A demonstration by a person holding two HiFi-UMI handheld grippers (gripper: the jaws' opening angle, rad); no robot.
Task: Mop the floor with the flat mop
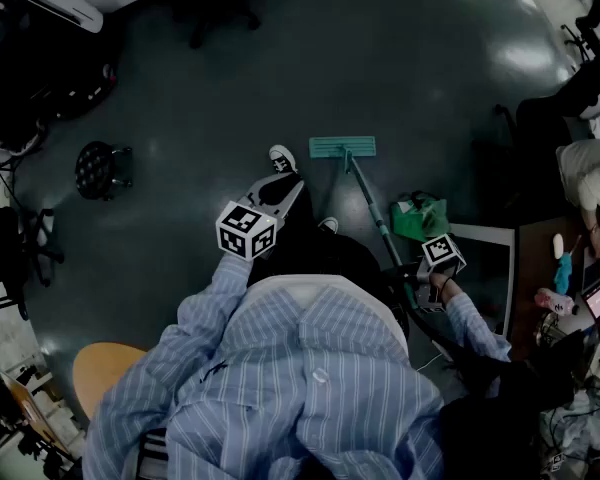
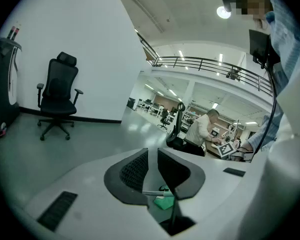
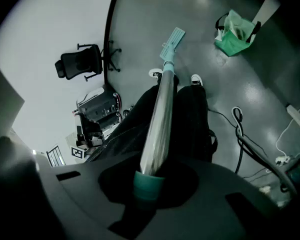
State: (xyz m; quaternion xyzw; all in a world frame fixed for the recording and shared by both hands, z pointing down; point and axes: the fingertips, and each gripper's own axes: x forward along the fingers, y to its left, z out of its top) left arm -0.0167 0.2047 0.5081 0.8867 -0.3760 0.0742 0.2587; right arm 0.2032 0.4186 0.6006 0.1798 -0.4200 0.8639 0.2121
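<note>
Mopping stance from the head view: left tongs [image 2: 152,169] hang narrowly parted and empty, just beside a white shoe [image 1: 282,158]. The mop head [image 1: 342,147] lies flat on the floor [image 1: 410,58] at 12 o'clock of the person. The mop handle [image 1: 375,213] slants from 11 to 5 o'clock into the right tongs [image 3: 149,179], clenched on its upper end. The left tongs would find the shaft toward 3 o'clock. Bare floor opens at 12. A green bag [image 1: 420,216] just beside the shaft and a desk [image 1: 535,243] likely limit any swing toward 3.
</note>
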